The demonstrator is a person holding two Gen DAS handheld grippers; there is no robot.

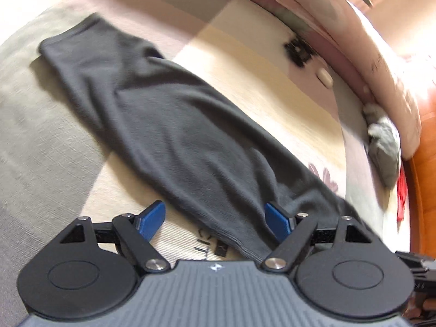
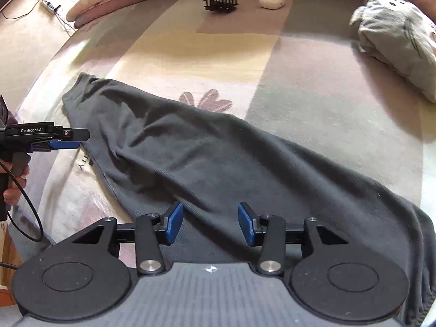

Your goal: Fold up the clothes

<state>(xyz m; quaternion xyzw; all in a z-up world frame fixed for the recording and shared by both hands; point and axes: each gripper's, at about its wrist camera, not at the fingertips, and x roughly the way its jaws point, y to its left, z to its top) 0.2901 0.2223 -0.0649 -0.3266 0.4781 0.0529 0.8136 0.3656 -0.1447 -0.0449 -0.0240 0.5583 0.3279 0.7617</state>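
Observation:
A dark grey garment [image 1: 163, 122] [image 2: 218, 163] lies folded into a long narrow strip, slanting across a bed sheet [image 1: 54, 150] [image 2: 313, 87] of pale colour blocks. My left gripper [image 1: 215, 219] is open just over one narrow end of the strip, its blue pads [image 1: 151, 219] wide apart and gripping nothing. In the right wrist view this same gripper [image 2: 79, 139] comes in from the left edge, carried by a hand [image 2: 13, 190]. My right gripper [image 2: 209, 223] hangs open over the long near edge of the strip, pads apart and not pinching the cloth.
A black hair clip [image 1: 298, 50] [image 2: 220, 0] and a white earbud case [image 1: 324, 77] [image 2: 271, 1] lie near the far side of the bed. A grey plush toy [image 1: 384, 141] [image 2: 397, 41] rests against the pink quilt [image 1: 340, 27]. A power strip [image 2: 50, 5] lies beyond the bed.

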